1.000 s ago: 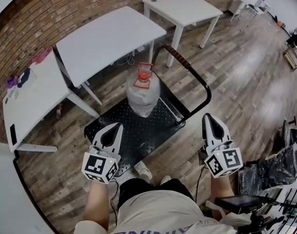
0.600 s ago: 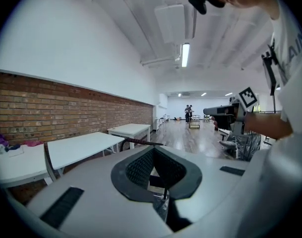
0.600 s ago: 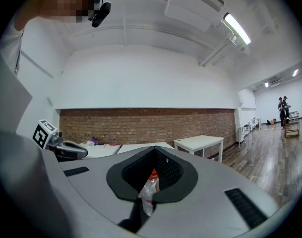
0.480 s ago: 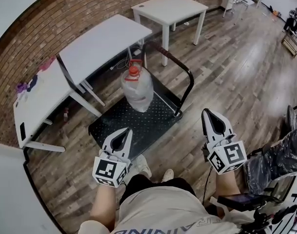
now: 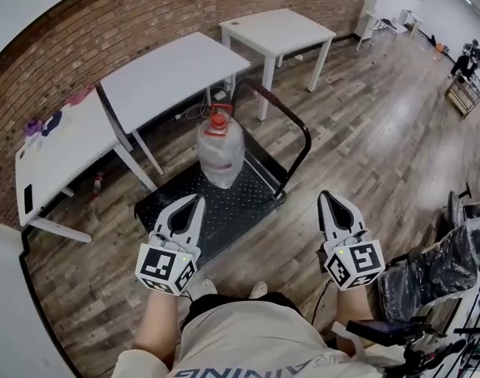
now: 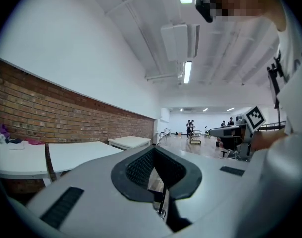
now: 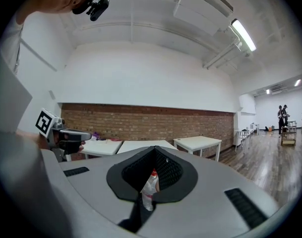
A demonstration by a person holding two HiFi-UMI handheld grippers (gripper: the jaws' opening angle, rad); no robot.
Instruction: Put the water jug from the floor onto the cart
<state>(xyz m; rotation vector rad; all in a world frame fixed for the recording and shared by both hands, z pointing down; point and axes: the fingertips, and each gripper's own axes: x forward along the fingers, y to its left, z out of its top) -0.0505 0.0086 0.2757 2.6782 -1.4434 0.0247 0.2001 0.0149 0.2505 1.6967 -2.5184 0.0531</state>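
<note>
The water jug (image 5: 220,152), clear with a red cap and handle, stands upright on the black cart deck (image 5: 243,199), near the cart's curved push handle (image 5: 301,136). My left gripper (image 5: 197,201) hovers over the deck's near edge, jaws closed together with nothing between them. My right gripper (image 5: 328,196) hangs over the wood floor to the right of the cart, also shut and empty. Both are well short of the jug. In the right gripper view the jug (image 7: 150,188) shows through the gap below the closed tips (image 7: 154,148). The left gripper view (image 6: 154,149) looks past the tables and down the room.
Three white tables (image 5: 173,73) (image 5: 275,28) (image 5: 58,152) stand along the brick wall (image 5: 145,14) behind the cart. A plastic-wrapped chair (image 5: 433,266) sits at the right. My shoes (image 5: 199,288) are just before the cart. People stand far down the room (image 6: 189,127).
Both grippers have shifted with the body and risen a little, staying shut and empty. The jug stands in the same spot on the cart.
</note>
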